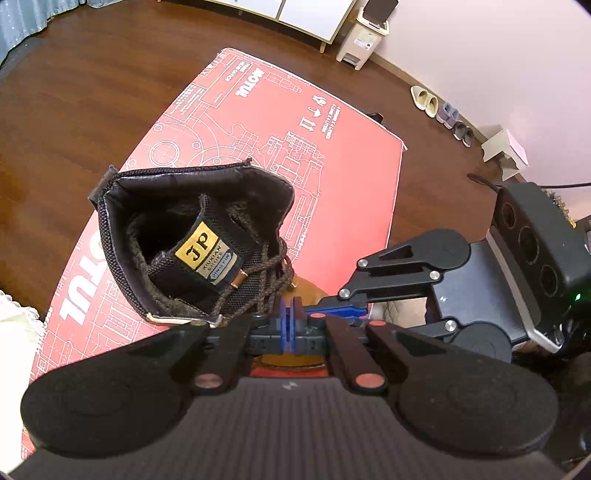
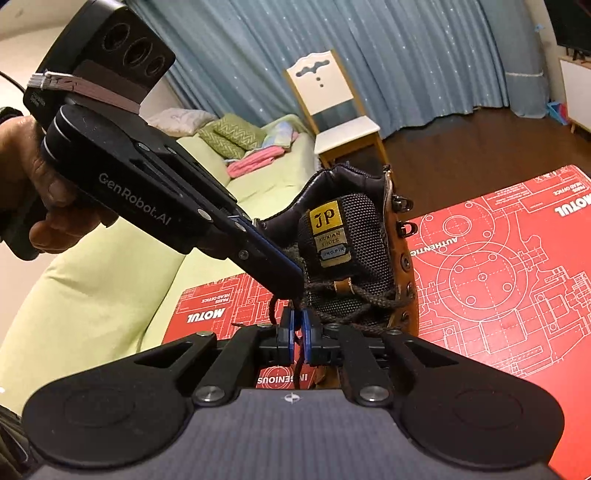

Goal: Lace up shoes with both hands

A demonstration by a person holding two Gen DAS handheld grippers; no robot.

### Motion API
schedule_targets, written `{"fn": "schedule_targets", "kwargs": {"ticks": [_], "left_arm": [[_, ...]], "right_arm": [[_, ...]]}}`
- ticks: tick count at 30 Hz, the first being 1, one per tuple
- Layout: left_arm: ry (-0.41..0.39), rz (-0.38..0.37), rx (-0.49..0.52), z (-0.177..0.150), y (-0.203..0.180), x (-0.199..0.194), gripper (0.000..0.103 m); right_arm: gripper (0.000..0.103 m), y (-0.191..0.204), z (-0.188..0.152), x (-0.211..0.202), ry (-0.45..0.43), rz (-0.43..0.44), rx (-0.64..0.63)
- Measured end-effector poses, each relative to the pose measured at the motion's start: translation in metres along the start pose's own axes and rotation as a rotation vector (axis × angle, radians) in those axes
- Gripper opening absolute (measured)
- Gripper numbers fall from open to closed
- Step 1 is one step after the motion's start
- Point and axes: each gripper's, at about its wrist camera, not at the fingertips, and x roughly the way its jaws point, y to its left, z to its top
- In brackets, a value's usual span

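Note:
A brown boot (image 1: 192, 206) with black lining and a yellow label on its tongue stands on a red mat (image 1: 295, 110). Its brown lace (image 1: 258, 280) crosses the lower eyelets. My left gripper (image 1: 290, 321) sits at the boot's front with its blue pads pressed together on a lace strand. In the right wrist view the left gripper (image 2: 291, 284) slants down from the upper left onto the lace (image 2: 354, 295) beside the boot (image 2: 354, 258). My right gripper (image 2: 299, 332) is just below it, open by a narrow gap, with a loose lace end running between the pads. The right gripper (image 1: 354, 308) reaches in from the right.
A hand (image 2: 44, 184) holds the left gripper. The mat (image 2: 498, 277) lies on a dark wooden surface. A green sofa (image 2: 110, 277), a white chair (image 2: 332, 110) and blue curtains (image 2: 406, 55) stand behind. A bin (image 1: 364, 35), slippers (image 1: 441, 110) and a box (image 1: 506, 147) line the wall.

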Motion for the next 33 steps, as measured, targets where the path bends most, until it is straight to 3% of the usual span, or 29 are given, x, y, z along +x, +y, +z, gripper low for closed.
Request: {"fn": "schedule_targets", "kwargs": {"ticks": [10, 12, 15, 20, 23, 28, 30, 33], "left_arm": [[-0.021, 0.023, -0.006, 0.003, 0.002, -0.003, 0.000], [-0.058, 0.079, 0.019, 0.008, 0.004, -0.013, 0.001], [-0.081, 0.181, 0.112, 0.017, 0.006, -0.024, 0.017], [-0.035, 0.246, 0.294, 0.035, 0.007, -0.020, 0.019], [0.046, 0.185, 0.366, 0.043, 0.016, -0.008, 0.019], [0.149, 0.012, 0.403, 0.056, 0.040, 0.012, 0.019], [0.196, -0.079, 0.415, 0.062, 0.048, 0.022, 0.019], [0.266, -0.153, 0.451, 0.066, 0.055, 0.037, 0.019]], "right_arm": [[0.003, 0.000, 0.000, 0.005, 0.012, -0.009, -0.005], [0.002, -0.008, 0.000, 0.006, 0.015, 0.016, 0.082], [0.002, -0.035, -0.005, 0.006, 0.007, 0.083, 0.332], [0.002, -0.074, -0.021, 0.007, -0.016, 0.161, 0.672], [0.002, -0.083, -0.024, 0.006, -0.025, 0.199, 0.746], [0.002, -0.081, -0.033, 0.014, -0.042, 0.229, 0.827], [0.002, -0.077, -0.032, 0.013, -0.071, 0.209, 0.848], [0.002, -0.070, -0.036, 0.014, -0.108, 0.165, 0.863]]}}
